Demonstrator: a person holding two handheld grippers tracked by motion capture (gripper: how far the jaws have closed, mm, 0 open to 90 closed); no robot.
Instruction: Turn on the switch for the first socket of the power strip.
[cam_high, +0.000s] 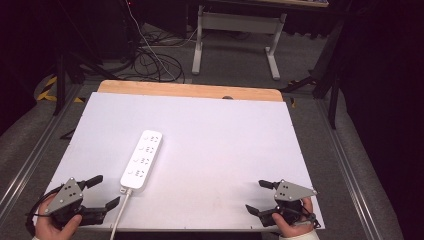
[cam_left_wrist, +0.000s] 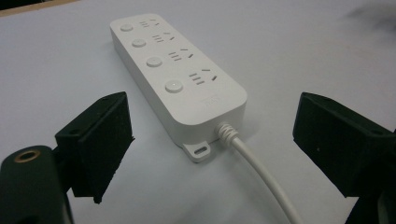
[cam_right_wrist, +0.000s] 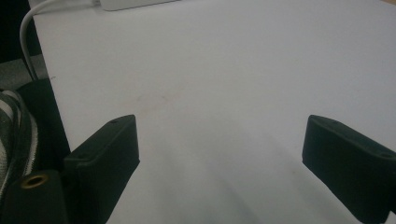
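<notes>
Left gripper (cam_high: 105, 192) jaws spread, power strip (cam_high: 142, 160) near

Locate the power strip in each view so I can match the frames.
High view: power strip lies left of centre on the white table, just ahead of the left gripper.
Left gripper view: upper centre, cord end nearest, between the open jaws.
Right gripper view: a sliver at the top edge, left of centre.
Shared landmark: its white cord, at the strip's near end.
</notes>
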